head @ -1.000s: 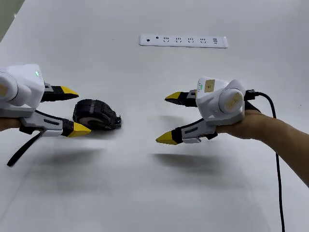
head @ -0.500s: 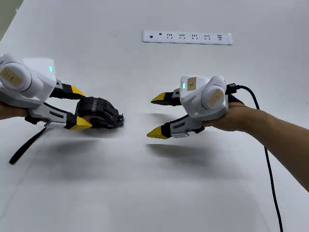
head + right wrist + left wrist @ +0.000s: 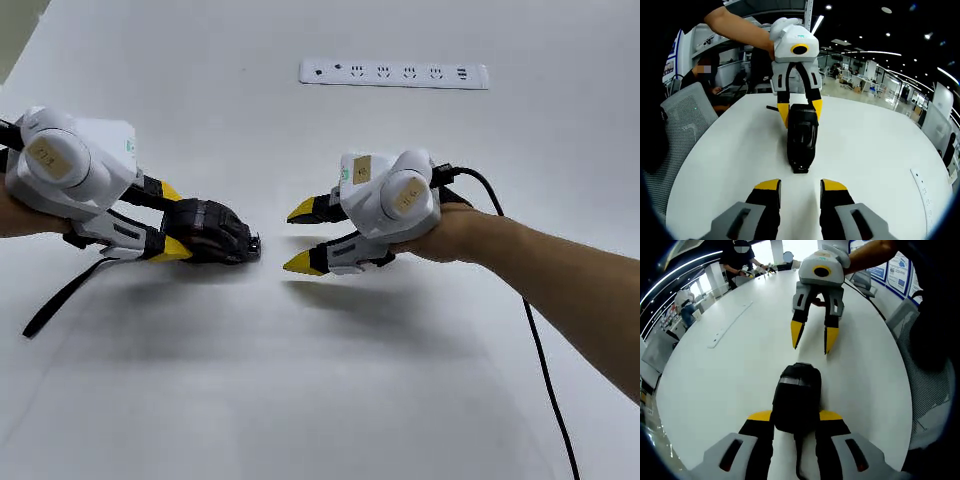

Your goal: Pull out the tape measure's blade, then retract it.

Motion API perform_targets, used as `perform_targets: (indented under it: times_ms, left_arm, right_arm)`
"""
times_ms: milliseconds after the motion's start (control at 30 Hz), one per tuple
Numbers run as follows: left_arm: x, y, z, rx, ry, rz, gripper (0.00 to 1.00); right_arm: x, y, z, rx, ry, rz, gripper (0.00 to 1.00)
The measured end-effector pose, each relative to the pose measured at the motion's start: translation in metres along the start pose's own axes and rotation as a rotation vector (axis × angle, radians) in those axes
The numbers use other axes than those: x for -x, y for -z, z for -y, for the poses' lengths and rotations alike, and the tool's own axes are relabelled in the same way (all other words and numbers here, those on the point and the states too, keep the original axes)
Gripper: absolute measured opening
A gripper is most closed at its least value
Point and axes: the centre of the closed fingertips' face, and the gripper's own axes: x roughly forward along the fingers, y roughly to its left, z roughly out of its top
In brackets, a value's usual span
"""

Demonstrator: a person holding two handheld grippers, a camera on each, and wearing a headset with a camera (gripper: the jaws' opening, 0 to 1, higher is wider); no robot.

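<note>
Right gripper (image 3: 292,240) nearer tape measure (image 3: 210,232)

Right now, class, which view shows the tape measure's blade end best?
Right gripper view: the tape measure faces it blade-end first. Left gripper view shows its back, in the left tool; head view, its side.

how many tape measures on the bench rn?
1. The black tape measure lies on the white table, gripped between the jaws of the left gripper. The open right gripper points at it. No other is visible, and nothing looks hidden.
</note>
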Motion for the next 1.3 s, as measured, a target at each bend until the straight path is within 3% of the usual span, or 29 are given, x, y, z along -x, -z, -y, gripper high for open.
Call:
perform_targets:
  times_ms: [767,1300]
  left_arm:
    - [0.000,0.002,-0.003,0.014,0.015,0.001,0.25]
    - [0.000,0.002,-0.002,0.024,0.015,0.005,0.25]
  right_arm:
    - [-0.037,-0.010,-0.002,0.012,-0.051,-0.018,0.15]
    - [-0.042,-0.005,0.000,0.024,-0.031,-0.035,0.11]
